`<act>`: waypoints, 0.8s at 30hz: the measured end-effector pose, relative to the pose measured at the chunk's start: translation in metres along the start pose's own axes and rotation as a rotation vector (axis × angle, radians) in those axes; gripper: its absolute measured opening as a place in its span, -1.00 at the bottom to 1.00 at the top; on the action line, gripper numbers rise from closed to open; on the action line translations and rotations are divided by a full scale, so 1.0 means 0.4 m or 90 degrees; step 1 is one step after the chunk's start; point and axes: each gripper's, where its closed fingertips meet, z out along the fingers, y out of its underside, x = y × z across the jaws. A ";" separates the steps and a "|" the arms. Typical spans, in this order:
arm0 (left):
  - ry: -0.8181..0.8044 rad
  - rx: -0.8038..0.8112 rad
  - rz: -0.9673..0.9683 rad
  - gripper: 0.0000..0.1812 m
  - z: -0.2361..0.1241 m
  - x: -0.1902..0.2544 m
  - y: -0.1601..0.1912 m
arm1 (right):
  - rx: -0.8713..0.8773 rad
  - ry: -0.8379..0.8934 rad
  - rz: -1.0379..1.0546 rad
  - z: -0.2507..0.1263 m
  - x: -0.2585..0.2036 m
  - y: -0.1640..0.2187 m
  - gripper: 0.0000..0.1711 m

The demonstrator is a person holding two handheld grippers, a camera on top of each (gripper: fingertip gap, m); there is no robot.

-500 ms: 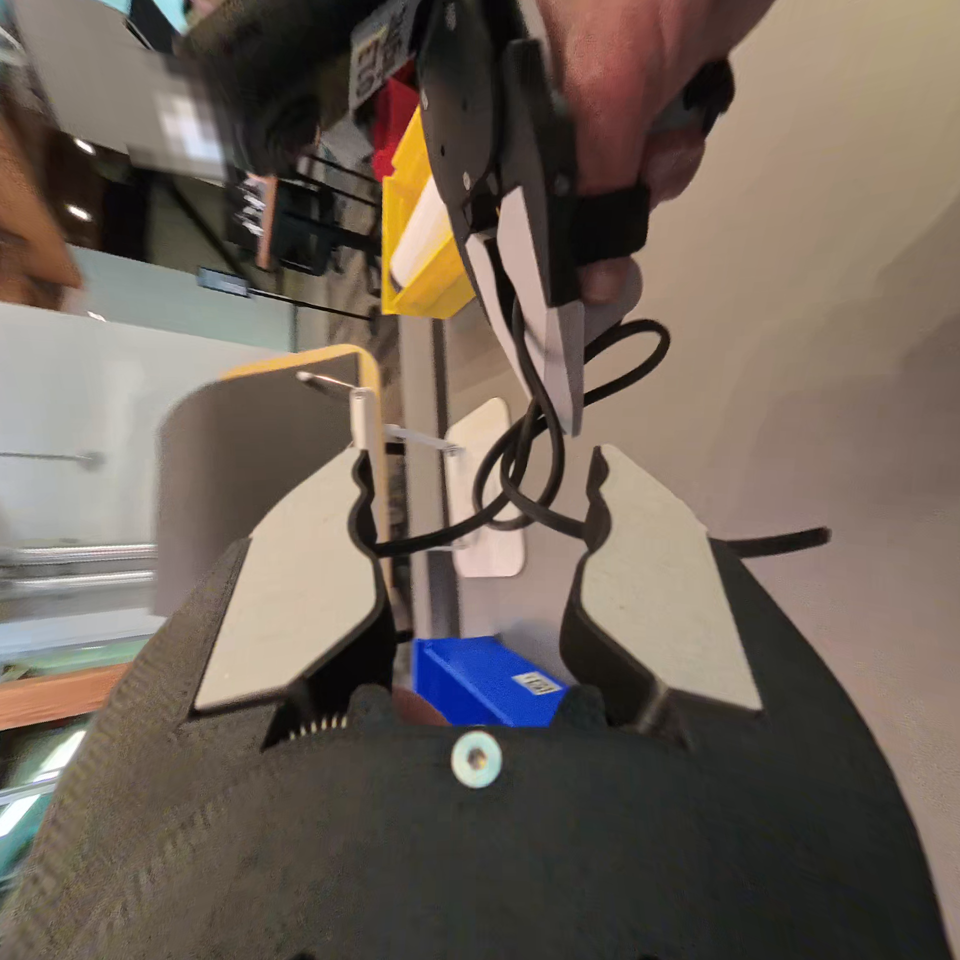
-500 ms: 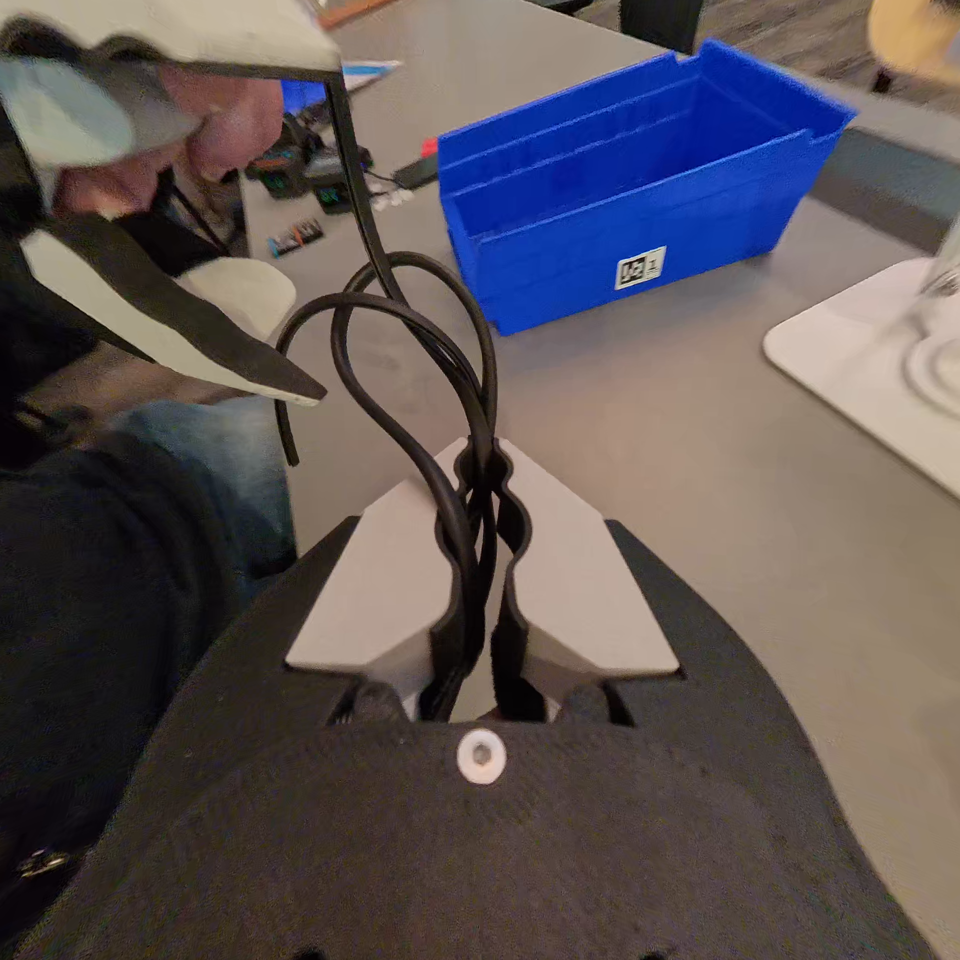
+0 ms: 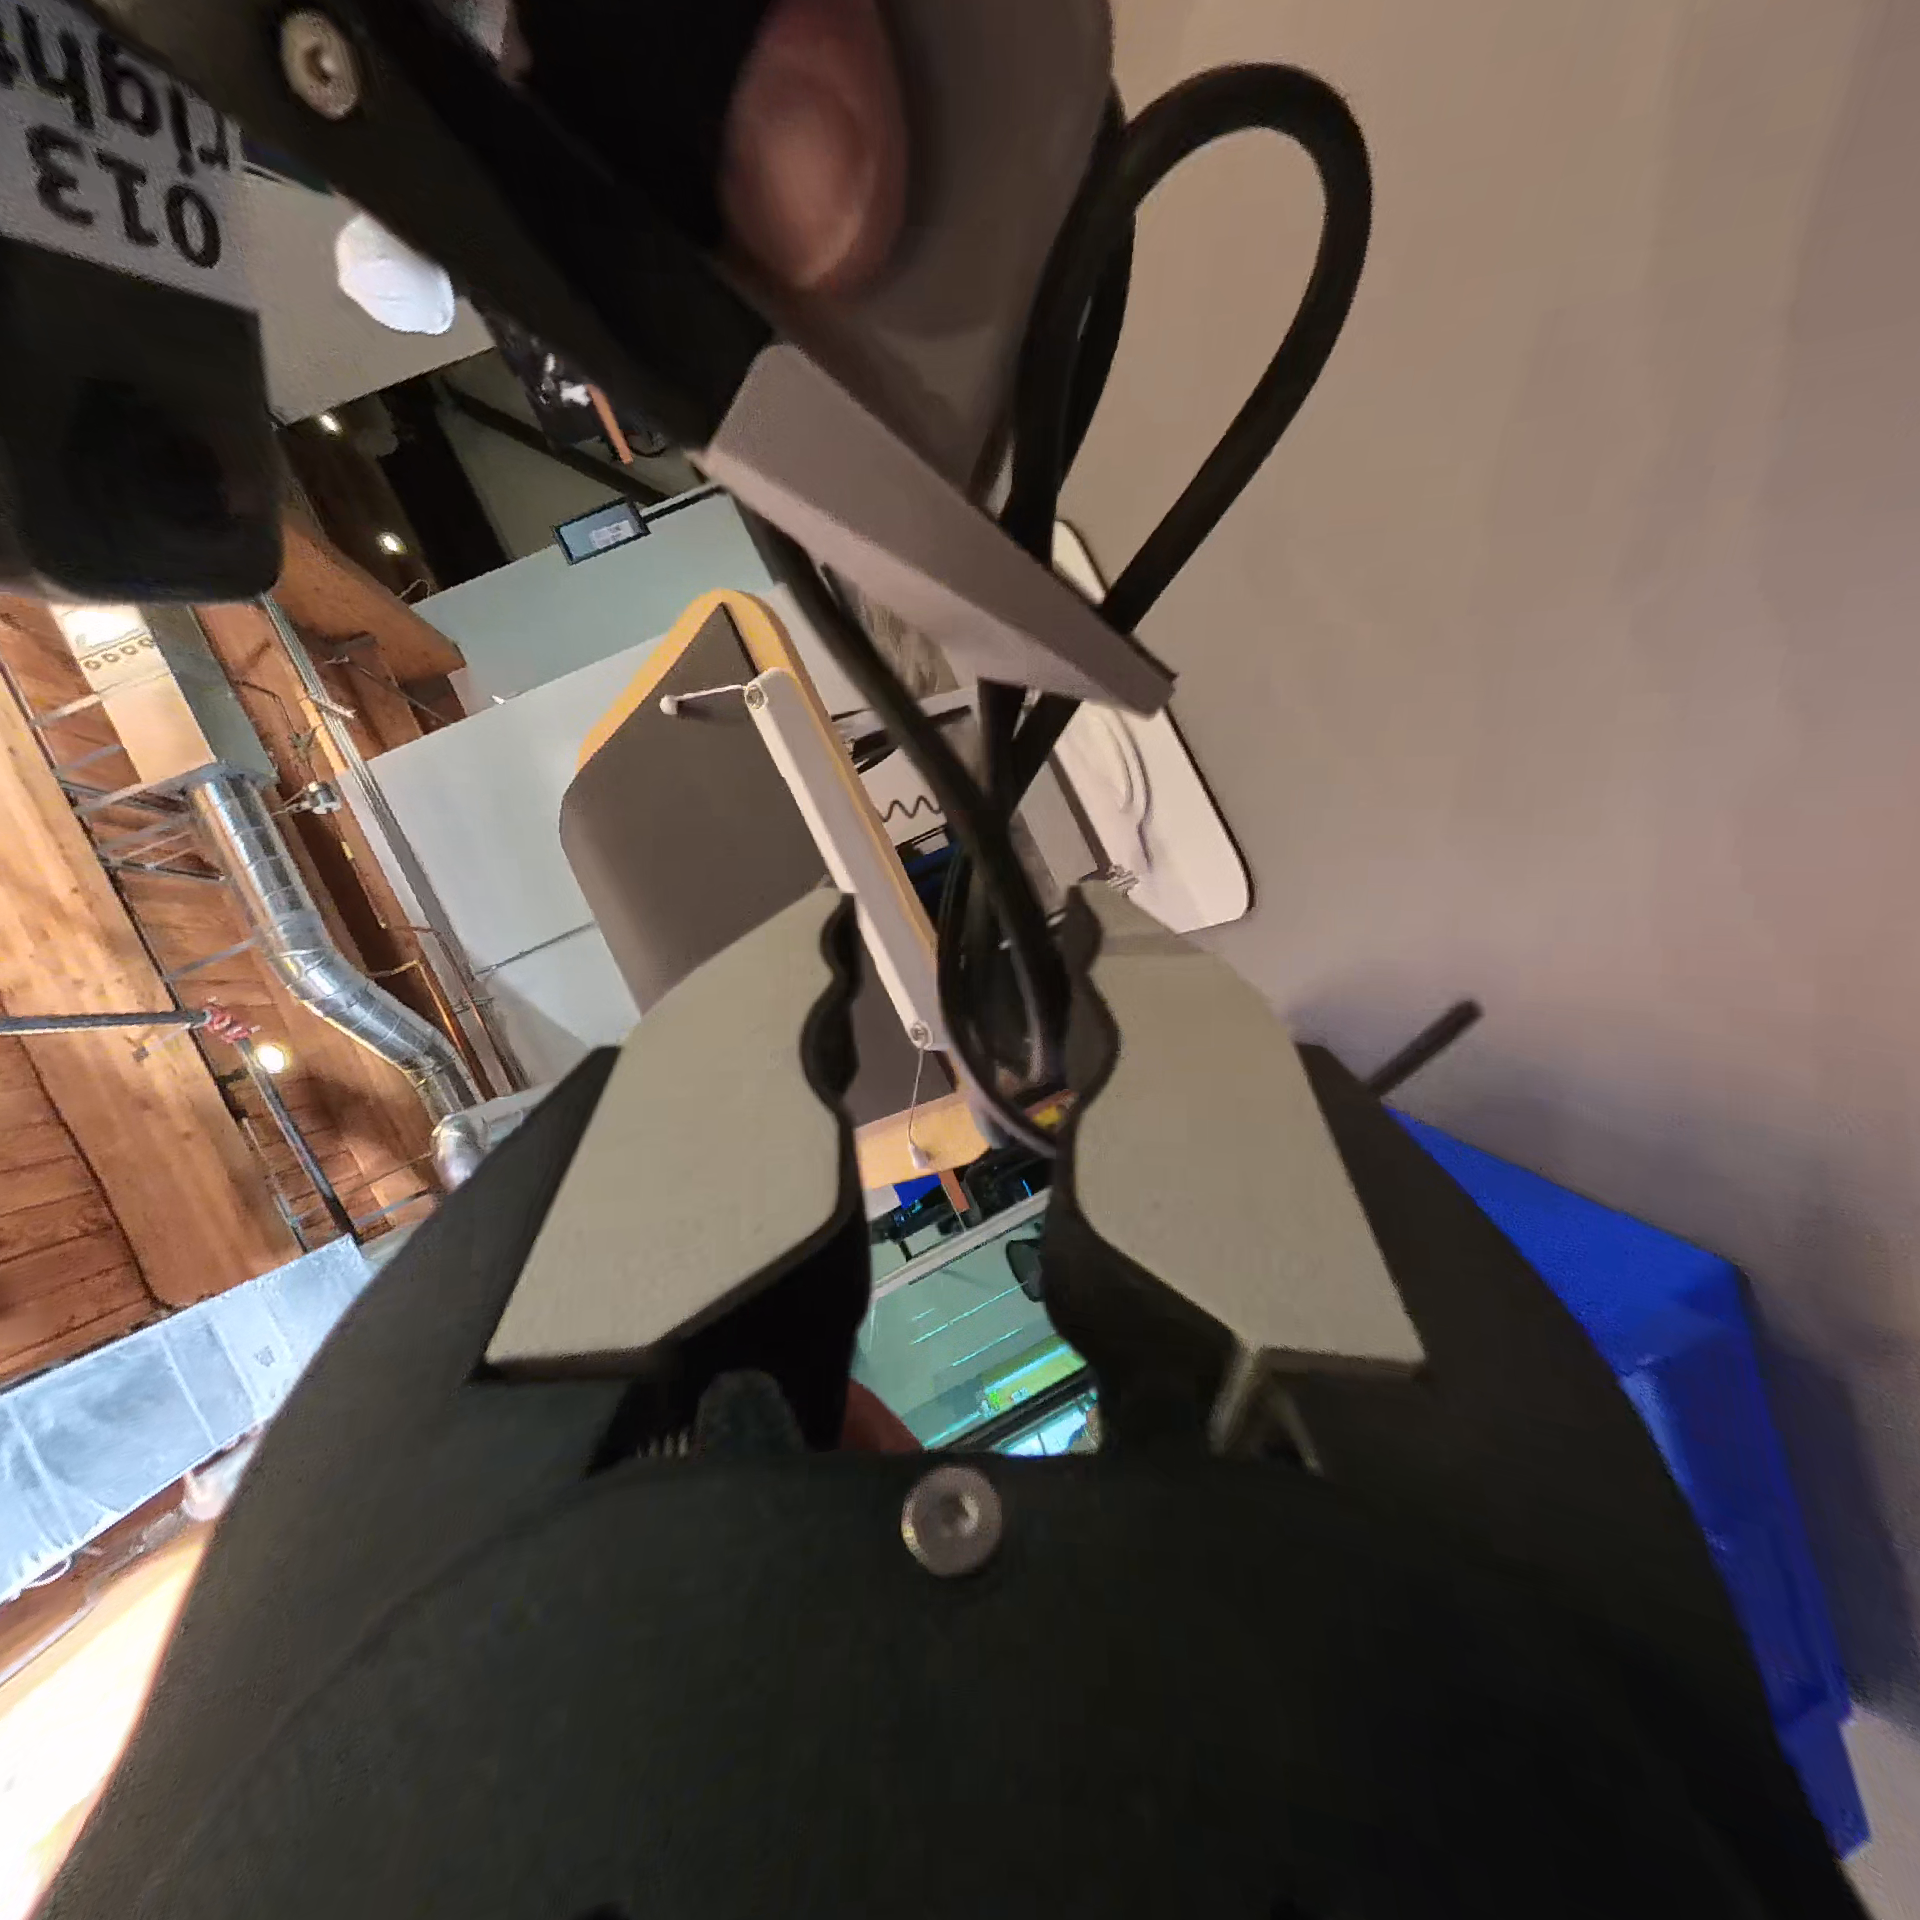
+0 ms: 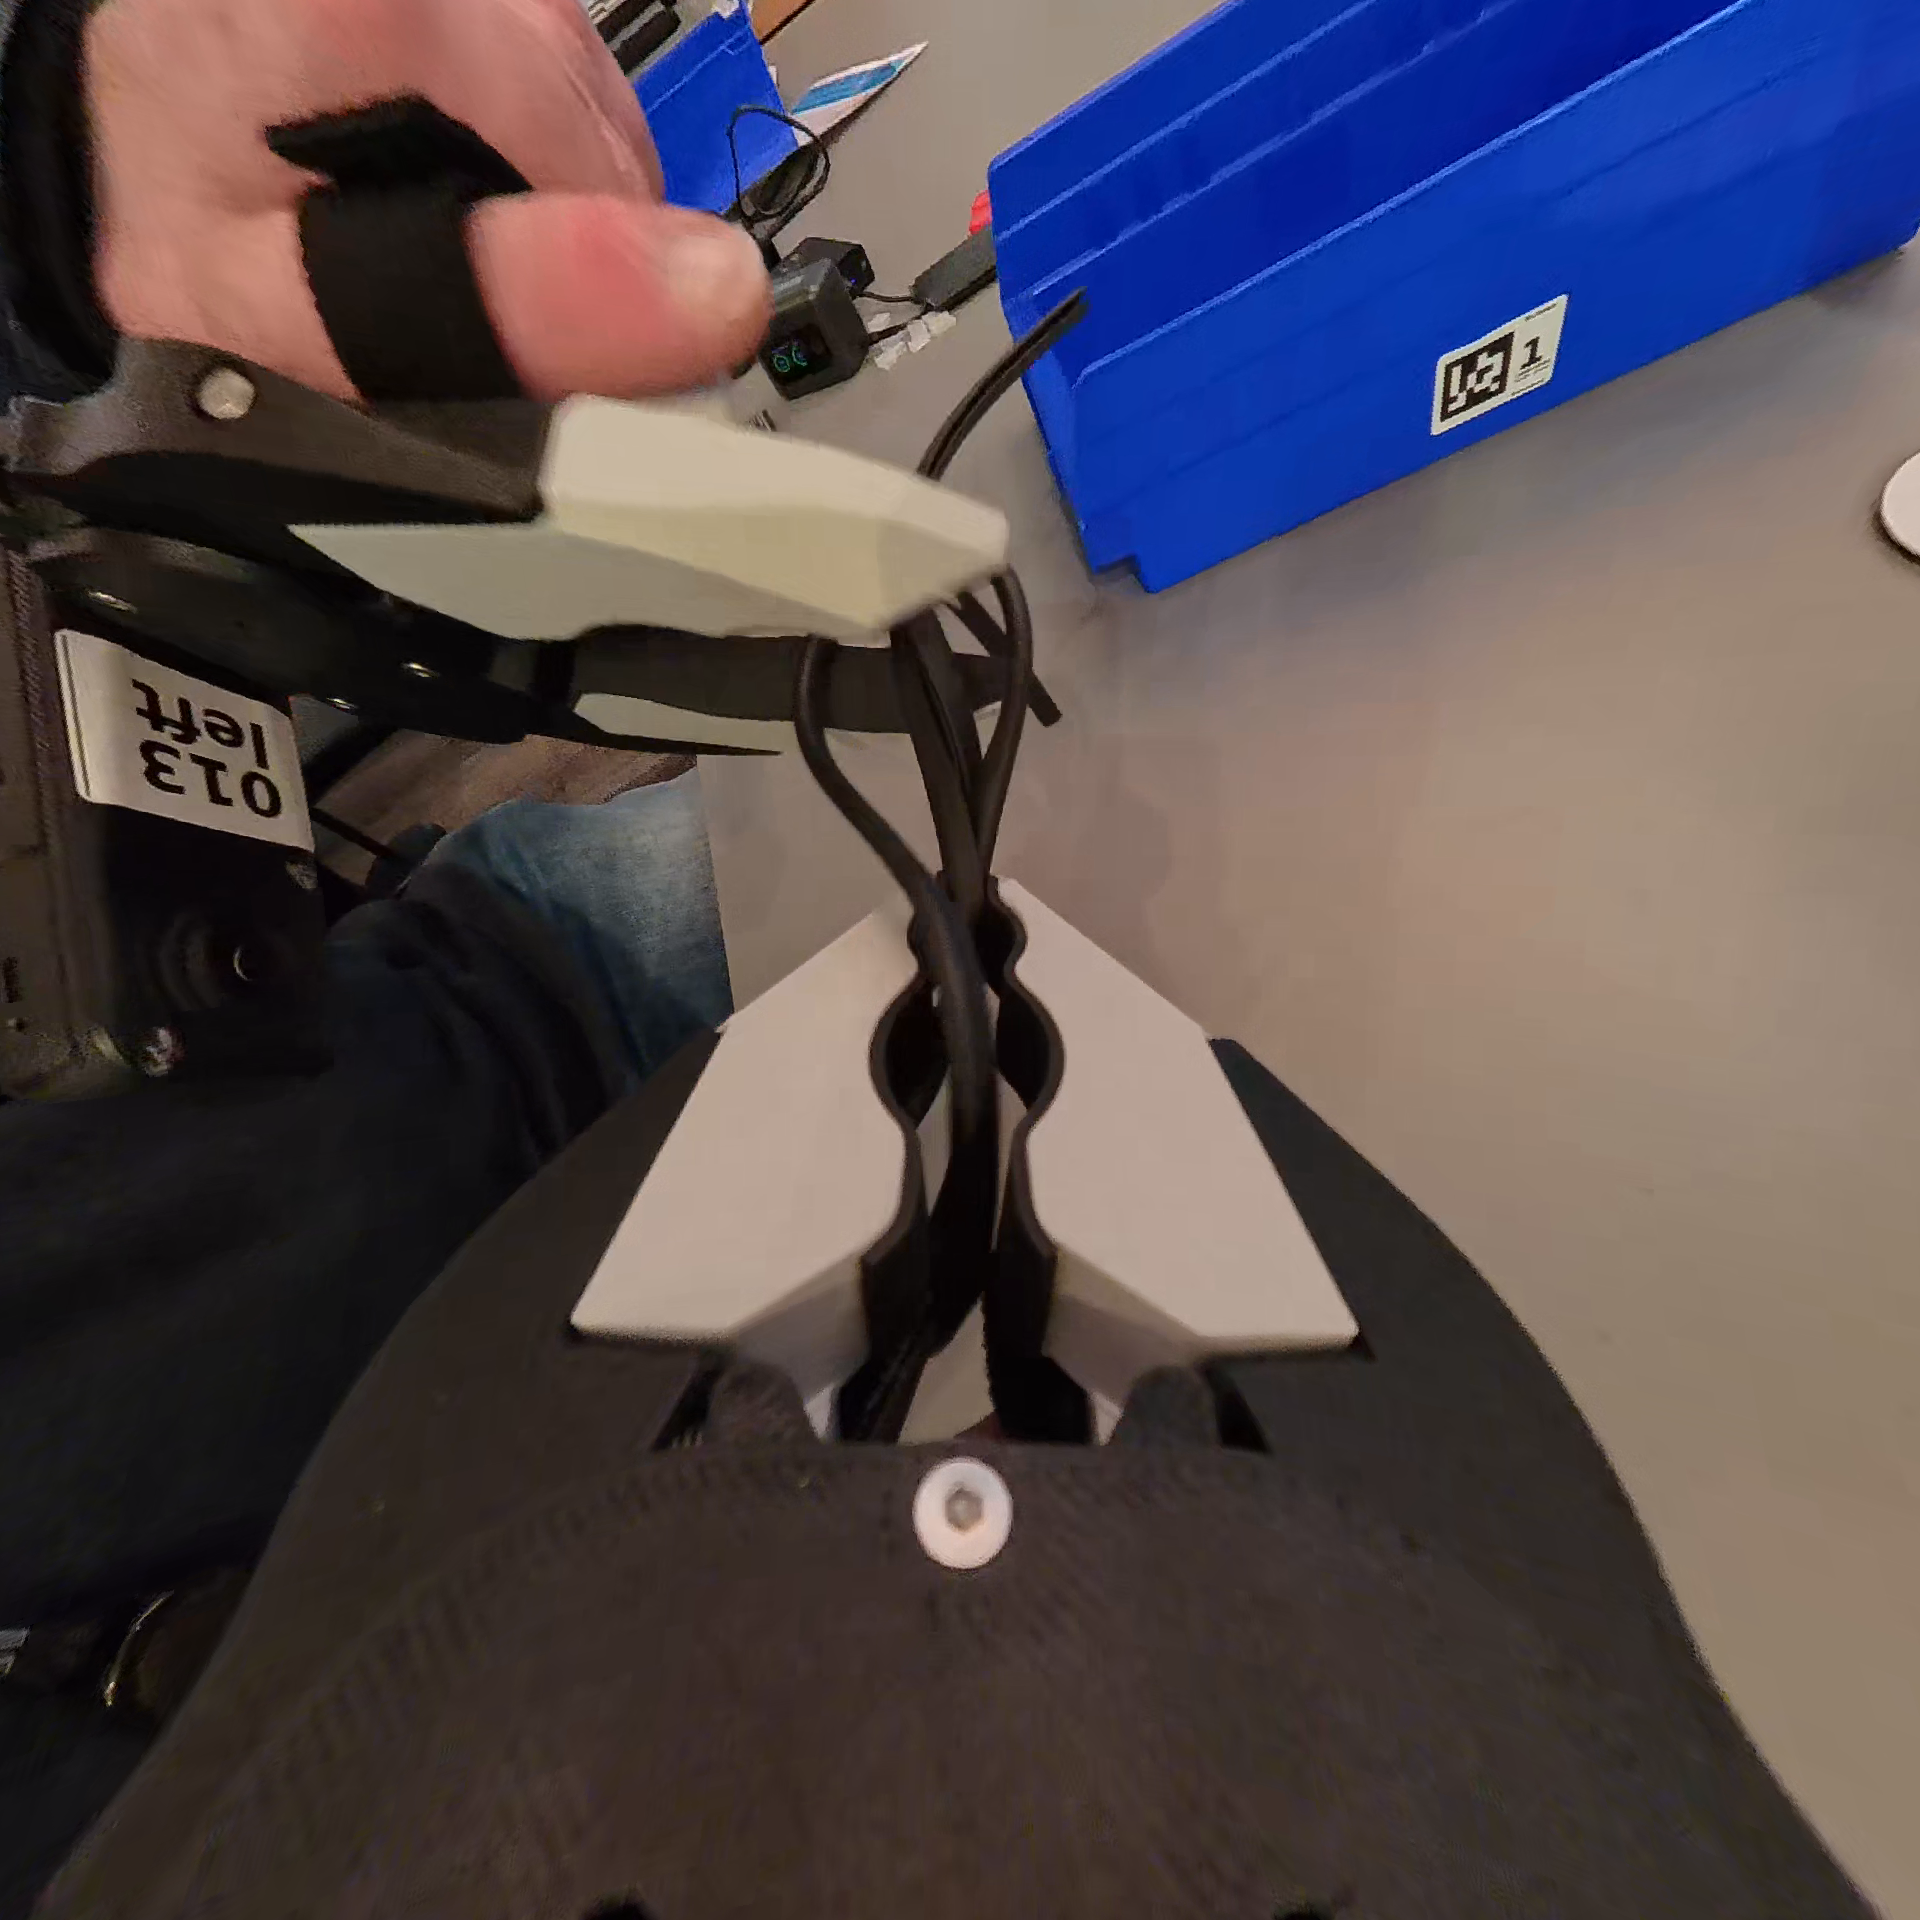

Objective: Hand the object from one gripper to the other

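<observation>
Black cable (image 4: 961, 997) pinched between right gripper (image 4: 961, 914) fingers; its loops hang between left gripper (image 3: 956, 935) fingers, spread.

Both grippers, left gripper (image 3: 951, 997) and right gripper (image 4: 966, 987), have grey wavy-edged fingers, black textured bodies, one silver screw; apparently dark sleeve (image 4: 312, 1195).

The bin (image 4: 1455, 270) stood on the table (image 4: 1455, 935). Left of the bin lay a small device (image 4: 816, 327); nearer than the bin, above the table, the cable (image 4: 961, 1039) ran from the right gripper (image 4: 961, 914) to the left gripper (image 4: 914, 634).
</observation>
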 end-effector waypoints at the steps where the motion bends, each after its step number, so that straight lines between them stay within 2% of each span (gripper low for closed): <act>1: 0.000 0.008 0.000 -0.79 0.001 0.003 -0.005 | 0.000 0.001 -0.001 0.001 -0.002 0.000 -0.99; 2: 0.001 0.016 -0.002 -0.90 0.002 0.004 -0.010 | -0.001 0.006 -0.004 0.002 -0.001 0.001 -1.00; 6: 0.014 0.014 -0.033 -0.94 0.008 0.009 -0.006 | 0.013 0.048 -0.034 -0.004 0.011 -0.008 -0.99; 8: 0.055 0.016 -0.087 -0.94 0.010 0.019 -0.001 | 0.006 0.110 -0.086 -0.012 0.029 -0.014 -0.92; 10: 0.105 0.009 -0.146 -0.94 0.014 0.028 0.016 | -0.006 0.194 -0.161 -0.029 0.050 -0.026 -0.57; 13: 0.189 0.010 -0.235 -0.95 0.015 0.039 0.035 | -0.020 0.317 -0.295 -0.059 0.052 -0.055 -0.33; 17: 0.318 0.034 -0.354 -0.96 0.010 0.060 0.029 | -0.060 0.518 -0.542 -0.091 0.025 -0.111 -0.14; 20: 0.424 0.067 -0.435 -0.95 -0.002 0.078 0.004 | -0.091 0.621 -0.684 -0.087 0.013 -0.135 -0.08; 22: 0.487 0.096 -0.480 -0.95 -0.014 0.084 -0.014 | -0.104 0.646 -0.736 -0.075 0.019 -0.139 -0.09; 24: 0.535 0.115 -0.524 -0.95 -0.023 0.085 -0.025 | -0.117 0.639 -0.767 -0.056 0.023 -0.132 -0.20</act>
